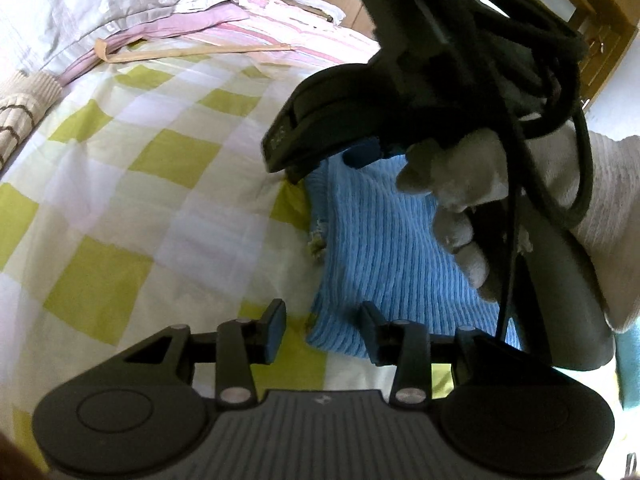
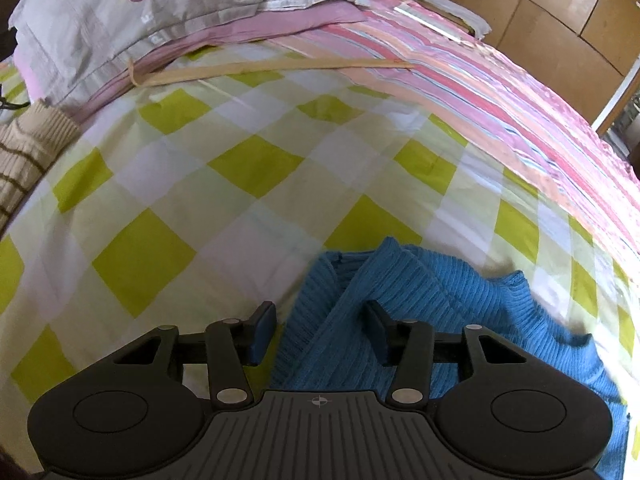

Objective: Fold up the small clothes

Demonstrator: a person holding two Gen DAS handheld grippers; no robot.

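Observation:
A small blue ribbed knit garment lies on a green and white checked bedsheet. My left gripper is open, low over the garment's near left edge, with nothing between its fingers. The right gripper's body shows in the left wrist view, held by a white-gloved hand above the garment's far end. In the right wrist view the garment is bunched in folds. My right gripper is open just above its left part, holding nothing.
A grey pillow with red spots and pink cloth lie at the head of the bed. A wooden stick lies across the sheet. A beige striped knit is at the left. A pink striped cover runs along the right.

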